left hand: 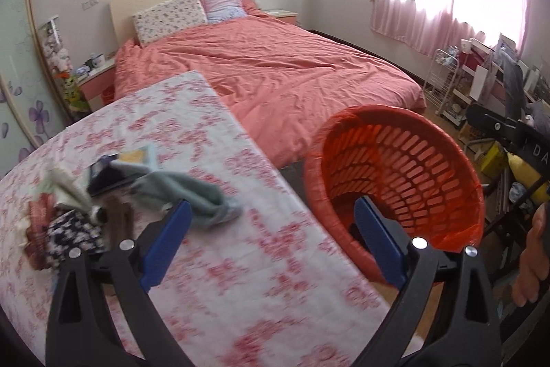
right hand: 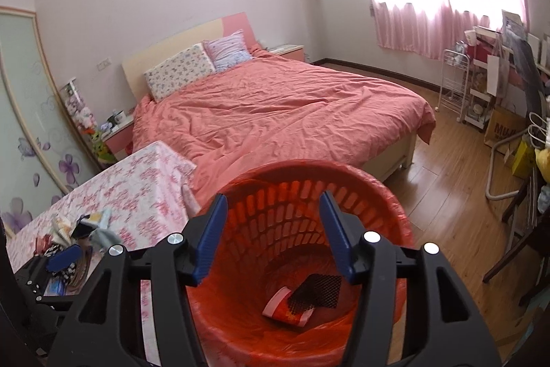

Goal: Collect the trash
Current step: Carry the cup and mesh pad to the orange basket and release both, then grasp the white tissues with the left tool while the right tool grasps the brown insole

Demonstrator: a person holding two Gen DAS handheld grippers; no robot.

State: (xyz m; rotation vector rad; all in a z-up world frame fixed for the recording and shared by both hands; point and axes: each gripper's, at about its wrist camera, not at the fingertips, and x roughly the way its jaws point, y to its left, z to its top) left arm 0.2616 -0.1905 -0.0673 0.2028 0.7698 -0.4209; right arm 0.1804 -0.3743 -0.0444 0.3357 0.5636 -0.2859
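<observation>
A red slatted basket (left hand: pixel 378 110) lined with a red bag stands on the floor beside the table's right edge. My right gripper (right hand: pixel 273 198) hangs open over the basket (right hand: pixel 309 165), with nothing between its fingers. At the bottom lie a red paper cup (right hand: pixel 287 310) and a black mesh piece (right hand: pixel 318 291). My left gripper (left hand: pixel 273 205) is open wide and holds nothing, one finger over the table (left hand: pixel 240 263), the other over the basket. A grey-green cloth (left hand: pixel 192 191) lies just beyond its left finger. A blurred pile of wrappers and scraps (left hand: pixel 68 222) sits further left.
A bed with a coral cover (left hand: pixel 275 71) fills the room behind the table and basket. Wire racks, bags and boxes (right hand: pixel 498 112) crowd the right wall under the window. A dark chair (right hand: pixel 515 229) stands at right. A person's hand (left hand: pixel 531 260) shows at the right edge.
</observation>
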